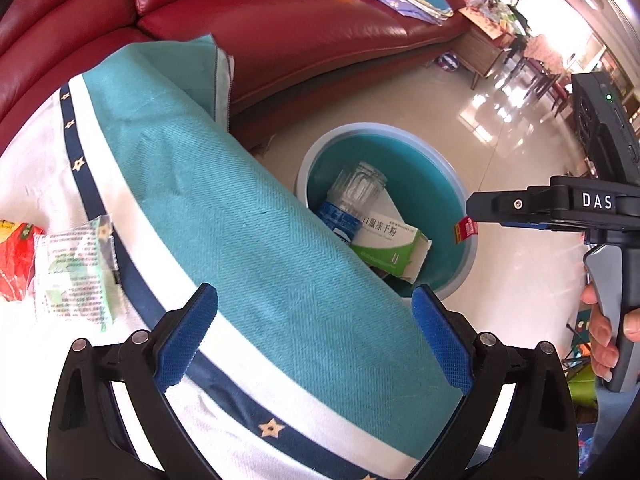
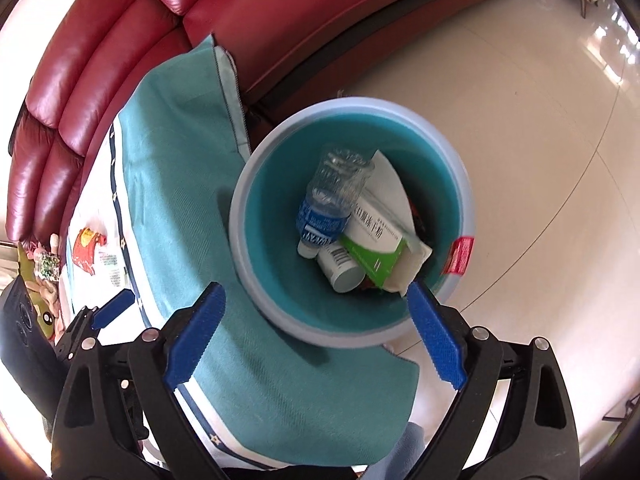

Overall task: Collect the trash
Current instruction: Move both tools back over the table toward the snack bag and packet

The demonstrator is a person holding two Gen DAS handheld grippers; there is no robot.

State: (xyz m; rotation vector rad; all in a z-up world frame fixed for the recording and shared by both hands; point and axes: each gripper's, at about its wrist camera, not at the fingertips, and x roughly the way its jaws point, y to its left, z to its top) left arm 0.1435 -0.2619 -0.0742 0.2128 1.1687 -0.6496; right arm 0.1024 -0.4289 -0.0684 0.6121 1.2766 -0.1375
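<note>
A round bin (image 2: 466,196) with a teal inside stands on the floor beside the table; it also shows in the left wrist view (image 1: 468,256). In it lie a clear plastic bottle (image 2: 332,196), a green and white box (image 2: 380,240) and a small white bottle (image 2: 342,268). My right gripper (image 2: 316,332) is open and empty above the bin; from the left wrist view it appears side-on (image 1: 476,208). A small red wrapper (image 2: 460,255) sits at the bin's rim. My left gripper (image 1: 314,336) is open and empty over the tablecloth (image 1: 248,240). A clear printed wrapper (image 1: 74,272) and a red packet (image 1: 16,264) lie on the table.
A red leather sofa (image 1: 280,32) runs behind the table and bin, with papers and cloth on its seat. Glossy tiled floor (image 2: 520,120) spreads to the right. A wooden side table (image 1: 484,48) and chairs stand far right.
</note>
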